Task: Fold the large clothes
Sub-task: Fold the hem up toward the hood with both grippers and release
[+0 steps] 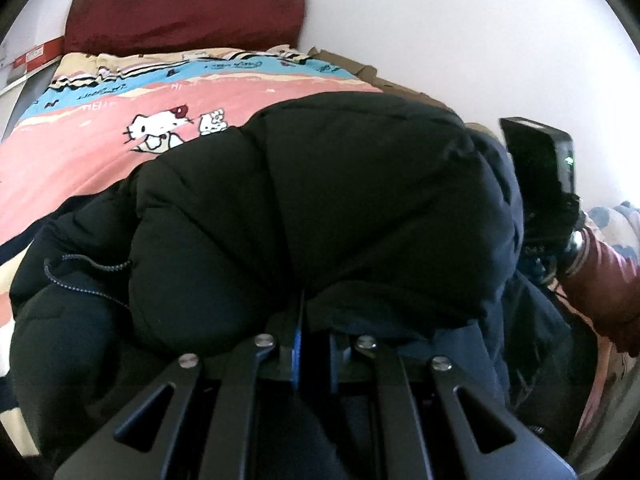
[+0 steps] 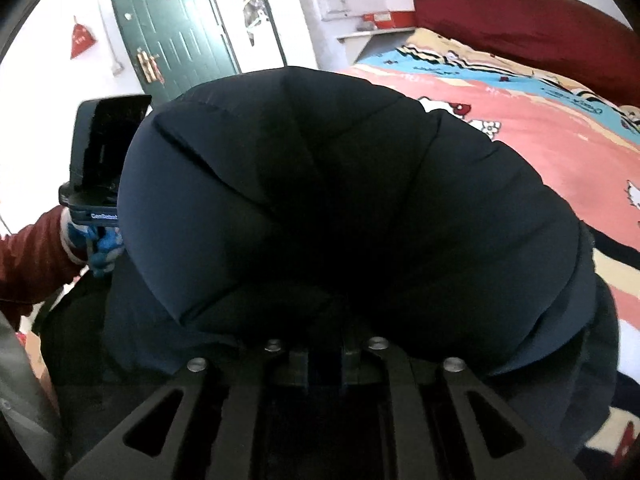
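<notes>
Jacket [image 1: 340, 200], dark navy and puffy, bunched into a rounded mound on the bed [image 1: 80, 168], toward its foot edge. Quilted seams fanning outward from the pinch points; long axis not readable from the bunched shape, though the bulk spreads crosswise between the two tools. Drawstring cord [image 1: 80, 268] trailing across a lower fold on the left of the left wrist view. Left hand-held gripper [image 1: 316, 344] closed onto a fold of the jacket, blue pads pinched close with fabric swelling just ahead of them. Right hand-held gripper [image 2: 324, 354] likewise pressed into a fold, fingers drawn close with cloth between them and the padded mass rising just beyond. Pink cartoon-cat bedspread [image 2: 540, 152] bare toward the head edge, dark red headboard cushion [image 1: 184, 12] against the wall there. Green door [image 2: 176, 40] beyond the bed's side edge. Red-sleeved arm [image 2: 32, 256] and blue-gloved hand [image 2: 104, 248] on the left tool.
</notes>
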A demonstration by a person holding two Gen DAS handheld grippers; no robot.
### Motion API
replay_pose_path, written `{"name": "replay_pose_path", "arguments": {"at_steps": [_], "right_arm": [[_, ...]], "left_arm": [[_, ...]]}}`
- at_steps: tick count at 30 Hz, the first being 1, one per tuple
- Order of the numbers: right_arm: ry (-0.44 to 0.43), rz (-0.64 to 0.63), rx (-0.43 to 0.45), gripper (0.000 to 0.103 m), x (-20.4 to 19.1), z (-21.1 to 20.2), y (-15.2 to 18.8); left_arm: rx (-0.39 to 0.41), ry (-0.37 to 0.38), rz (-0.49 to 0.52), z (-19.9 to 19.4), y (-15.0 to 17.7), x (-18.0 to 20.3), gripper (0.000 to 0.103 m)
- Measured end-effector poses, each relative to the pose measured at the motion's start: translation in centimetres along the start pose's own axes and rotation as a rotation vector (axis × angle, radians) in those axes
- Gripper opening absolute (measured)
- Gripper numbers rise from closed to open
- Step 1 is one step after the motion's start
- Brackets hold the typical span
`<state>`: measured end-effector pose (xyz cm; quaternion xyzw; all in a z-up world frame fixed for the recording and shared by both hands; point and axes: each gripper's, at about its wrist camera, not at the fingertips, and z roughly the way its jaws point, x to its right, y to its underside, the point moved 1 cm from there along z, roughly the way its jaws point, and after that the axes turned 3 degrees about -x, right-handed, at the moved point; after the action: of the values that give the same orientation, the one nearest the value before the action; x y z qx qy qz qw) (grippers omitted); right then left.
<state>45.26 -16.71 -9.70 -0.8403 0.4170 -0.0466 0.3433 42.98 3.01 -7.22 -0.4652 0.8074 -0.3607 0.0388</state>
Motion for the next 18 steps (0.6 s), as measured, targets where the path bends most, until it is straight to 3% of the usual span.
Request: {"name": "replay_pose_path", "arguments": {"at_steps": [6,10,18], "right_arm": [[0.080,0.041,-0.026,0.040,-0.7,-1.7,-0.1],[0.120,0.059,-0.041,0.062,-0.9,-3.3,0.4],[0.167,0.070,0.000,0.068,-1.0,-7.1,-0.1]], "left_arm": [[-0.033,-0.044,-0.006,0.0,-0.7,0.5,0.008],[-0.038,-0.064,-0.010,-0.5,-0.6,0.7,0.009],[-0.024,-0.052,-0.052,-2.2,-0.3,0.1,0.013]]}}
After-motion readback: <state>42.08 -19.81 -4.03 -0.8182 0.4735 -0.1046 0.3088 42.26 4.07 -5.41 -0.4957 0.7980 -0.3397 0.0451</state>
